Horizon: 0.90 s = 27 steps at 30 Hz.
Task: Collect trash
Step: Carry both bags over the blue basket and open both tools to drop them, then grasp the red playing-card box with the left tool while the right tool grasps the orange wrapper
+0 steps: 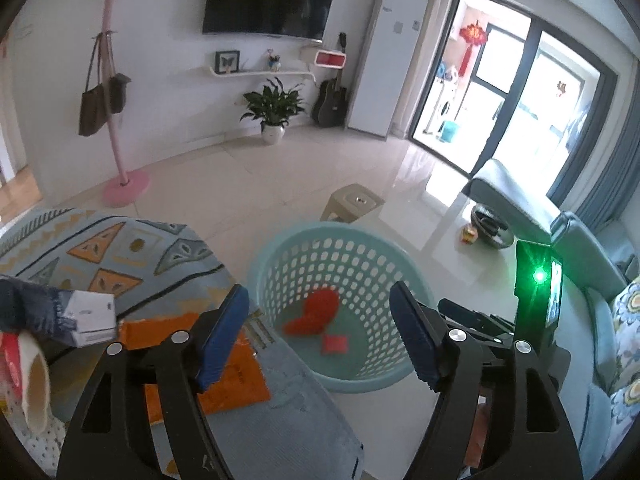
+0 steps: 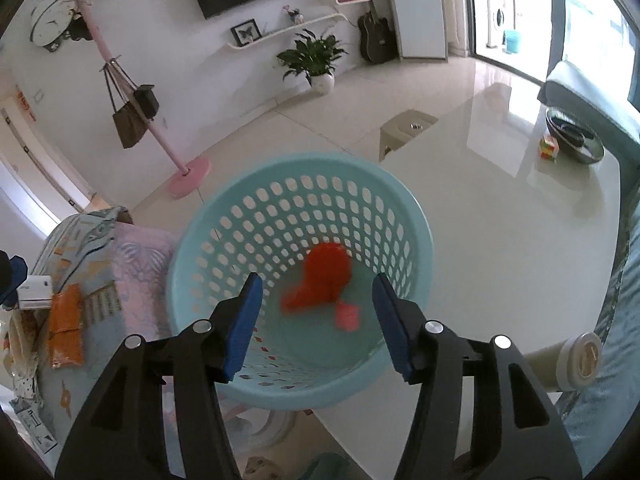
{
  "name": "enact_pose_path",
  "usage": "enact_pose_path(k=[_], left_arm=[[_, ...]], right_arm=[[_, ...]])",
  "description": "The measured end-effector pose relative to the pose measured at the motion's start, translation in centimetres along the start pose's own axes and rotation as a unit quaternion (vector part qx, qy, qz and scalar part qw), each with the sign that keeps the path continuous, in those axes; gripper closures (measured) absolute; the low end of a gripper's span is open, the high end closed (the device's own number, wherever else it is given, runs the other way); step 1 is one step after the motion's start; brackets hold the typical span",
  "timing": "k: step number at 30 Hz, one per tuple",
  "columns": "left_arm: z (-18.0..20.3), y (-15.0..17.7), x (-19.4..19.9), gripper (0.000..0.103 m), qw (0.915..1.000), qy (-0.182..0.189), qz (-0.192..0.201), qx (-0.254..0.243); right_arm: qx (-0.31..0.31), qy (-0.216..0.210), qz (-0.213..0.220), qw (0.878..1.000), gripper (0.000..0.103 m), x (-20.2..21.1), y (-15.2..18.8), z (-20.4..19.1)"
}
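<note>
Both tongs, left (image 1: 318,336) and right (image 2: 316,320), gape empty above the basket (image 2: 208,240), where red scraps (image 2: 320,280) already lie. Your remaining trash sits on the counter (image 1: 132,248): the orange wrapper (image 1: 228,372) looks light, limp and slick, so pinch its free edge; the white box (image 1: 94,316) seems stiffer, so squeeze across its sides.

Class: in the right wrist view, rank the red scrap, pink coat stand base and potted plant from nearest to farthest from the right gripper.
From the right gripper:
1. Red scrap, in the basket, just beyond the jaws.
2. Pink coat stand base, upper left.
3. Potted plant, by the far wall.
</note>
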<state>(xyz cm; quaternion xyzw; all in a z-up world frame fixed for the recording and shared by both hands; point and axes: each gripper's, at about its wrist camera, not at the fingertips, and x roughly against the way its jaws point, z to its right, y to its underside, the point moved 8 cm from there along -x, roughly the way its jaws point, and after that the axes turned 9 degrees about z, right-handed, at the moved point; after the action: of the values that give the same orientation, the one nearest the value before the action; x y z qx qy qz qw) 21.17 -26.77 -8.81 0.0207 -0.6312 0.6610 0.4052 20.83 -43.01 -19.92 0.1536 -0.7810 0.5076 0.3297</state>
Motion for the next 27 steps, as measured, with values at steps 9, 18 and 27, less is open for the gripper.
enact_pose_path(k=[9, 18, 27], left_arm=[[-1.8, -1.9, 6.1, 0.032, 0.9975, -0.016, 0.064, 0.023], [-9.0, -3.1, 17.6, 0.030, 0.9792, -0.100, 0.164, 0.065], [-24.1, 2.2, 27.8, 0.020, 0.9307, -0.302, 0.176, 0.109]], right_arm=[[0.061, -0.056, 0.049, 0.995, 0.049, 5.0, -1.5, -6.8], [0.146, -0.142, 0.099, 0.974, 0.044, 9.3, -0.7, -15.8], [0.191, -0.165, 0.085, 0.964, 0.039, 8.2, 1.9, -21.1]])
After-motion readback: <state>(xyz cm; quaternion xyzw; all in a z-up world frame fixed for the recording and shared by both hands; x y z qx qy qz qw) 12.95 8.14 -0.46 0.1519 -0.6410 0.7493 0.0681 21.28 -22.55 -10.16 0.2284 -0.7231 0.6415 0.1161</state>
